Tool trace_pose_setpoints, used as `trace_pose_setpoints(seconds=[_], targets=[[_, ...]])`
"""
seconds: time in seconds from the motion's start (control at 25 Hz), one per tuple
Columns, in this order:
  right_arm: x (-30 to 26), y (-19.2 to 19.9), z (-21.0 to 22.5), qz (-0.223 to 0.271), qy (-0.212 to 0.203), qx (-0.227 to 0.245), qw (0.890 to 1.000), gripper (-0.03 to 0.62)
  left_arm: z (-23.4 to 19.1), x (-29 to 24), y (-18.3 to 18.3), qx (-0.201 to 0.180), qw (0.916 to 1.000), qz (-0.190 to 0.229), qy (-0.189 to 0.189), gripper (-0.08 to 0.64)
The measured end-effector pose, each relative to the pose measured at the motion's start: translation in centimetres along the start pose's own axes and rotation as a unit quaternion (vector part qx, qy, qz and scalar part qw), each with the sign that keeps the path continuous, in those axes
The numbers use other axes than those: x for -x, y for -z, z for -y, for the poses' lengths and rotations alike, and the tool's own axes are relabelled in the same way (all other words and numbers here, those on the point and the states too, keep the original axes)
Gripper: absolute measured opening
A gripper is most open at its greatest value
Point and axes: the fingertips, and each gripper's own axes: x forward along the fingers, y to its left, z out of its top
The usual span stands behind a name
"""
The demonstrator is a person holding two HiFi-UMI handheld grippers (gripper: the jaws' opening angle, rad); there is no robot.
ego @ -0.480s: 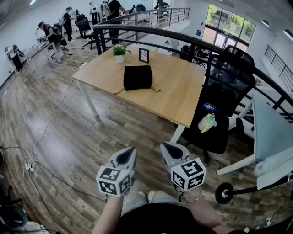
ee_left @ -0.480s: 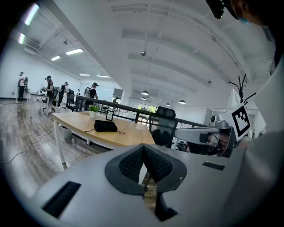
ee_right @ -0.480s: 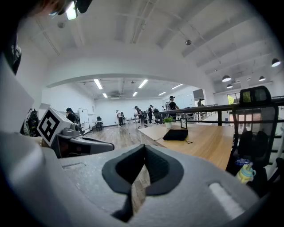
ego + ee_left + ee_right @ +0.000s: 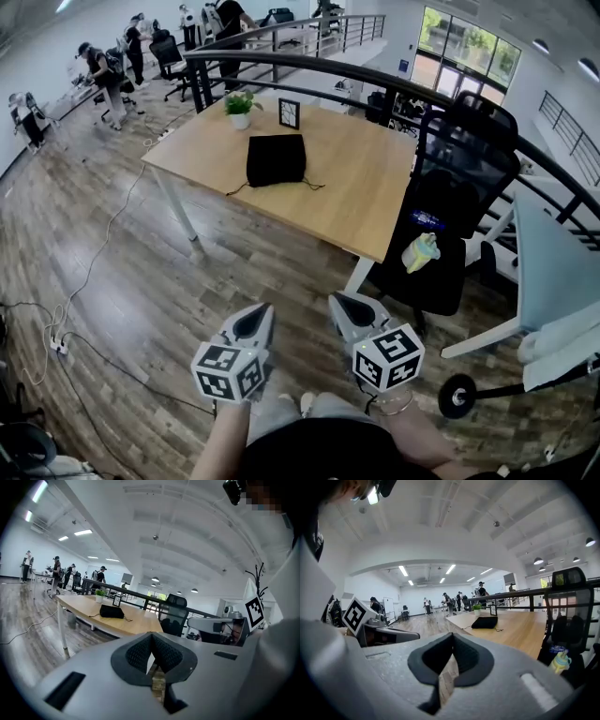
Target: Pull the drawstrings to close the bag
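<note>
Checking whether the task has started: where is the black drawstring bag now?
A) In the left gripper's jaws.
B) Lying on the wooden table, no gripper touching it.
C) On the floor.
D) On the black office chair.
B: the black bag lies on the wooden table; the left gripper and right gripper, both shut and empty, are over the floor, away from it.

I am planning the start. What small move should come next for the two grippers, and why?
Probably step toward the table, because the black bag and its drawstrings lie far beyond the left gripper and right gripper, both shut and empty.
</note>
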Motion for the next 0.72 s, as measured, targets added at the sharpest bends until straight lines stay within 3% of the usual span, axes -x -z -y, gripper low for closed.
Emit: trace_pose_setpoints(seconds=[0.4, 0.72], targets=[[-0.1, 1.4, 0.4, -0.007, -0.039, -0.004, 0.999, -0.002, 2.0, -2.1, 0.5, 0.012, 0.9998, 0.013, 0.012, 0.015], [-2.3, 2.6, 2.2, -0.029, -0.036, -0.013, 0.999, -0.002, -0.2, -3.9, 0.9, 0.031, 0.9995, 0.002, 0.003, 0.015]])
